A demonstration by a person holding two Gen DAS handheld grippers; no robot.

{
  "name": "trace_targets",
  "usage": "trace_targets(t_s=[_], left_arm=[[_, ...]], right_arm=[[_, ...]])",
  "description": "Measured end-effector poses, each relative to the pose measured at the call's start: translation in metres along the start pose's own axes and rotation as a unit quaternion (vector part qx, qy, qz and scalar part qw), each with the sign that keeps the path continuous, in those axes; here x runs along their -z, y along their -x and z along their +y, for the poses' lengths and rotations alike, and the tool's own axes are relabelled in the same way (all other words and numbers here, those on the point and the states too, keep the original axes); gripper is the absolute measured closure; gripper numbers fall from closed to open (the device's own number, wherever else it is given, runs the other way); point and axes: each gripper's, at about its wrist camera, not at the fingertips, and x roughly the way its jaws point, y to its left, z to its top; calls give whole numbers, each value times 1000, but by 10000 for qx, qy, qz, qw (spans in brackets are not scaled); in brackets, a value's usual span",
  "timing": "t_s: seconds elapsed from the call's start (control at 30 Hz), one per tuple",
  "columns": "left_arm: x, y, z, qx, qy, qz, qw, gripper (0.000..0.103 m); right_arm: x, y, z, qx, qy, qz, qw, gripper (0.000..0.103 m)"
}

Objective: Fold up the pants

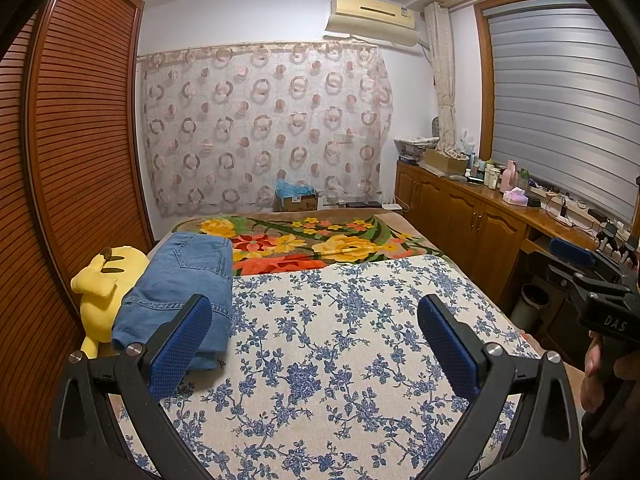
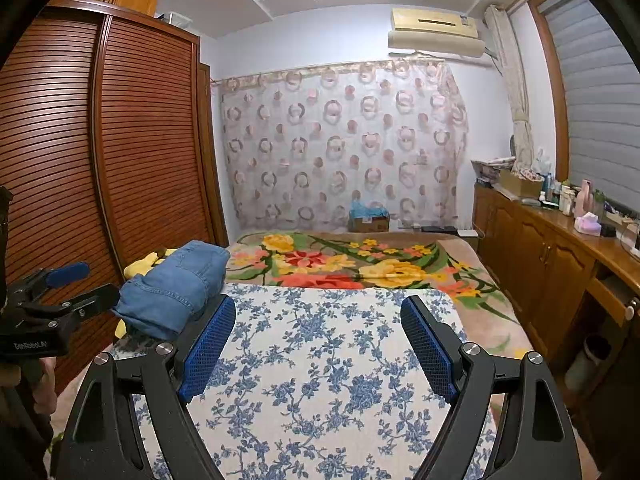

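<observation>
Pants: folded blue denim bundle

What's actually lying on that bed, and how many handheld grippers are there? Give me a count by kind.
Folded jeans: 1
Yellow plush toy: 1
Blue-flowered cloth: 1
Bright floral blanket: 1
Grippers, both open and empty: 2, left gripper and right gripper
Total: 6
</observation>
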Motion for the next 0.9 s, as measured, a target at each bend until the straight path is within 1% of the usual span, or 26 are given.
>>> trace_targets(t_s=[0.9], left_arm=[[0, 0, 0, 5, 4, -5, 10000, 0]], right_arm=[[1, 0, -1, 10, -22, 3, 10000, 17]])
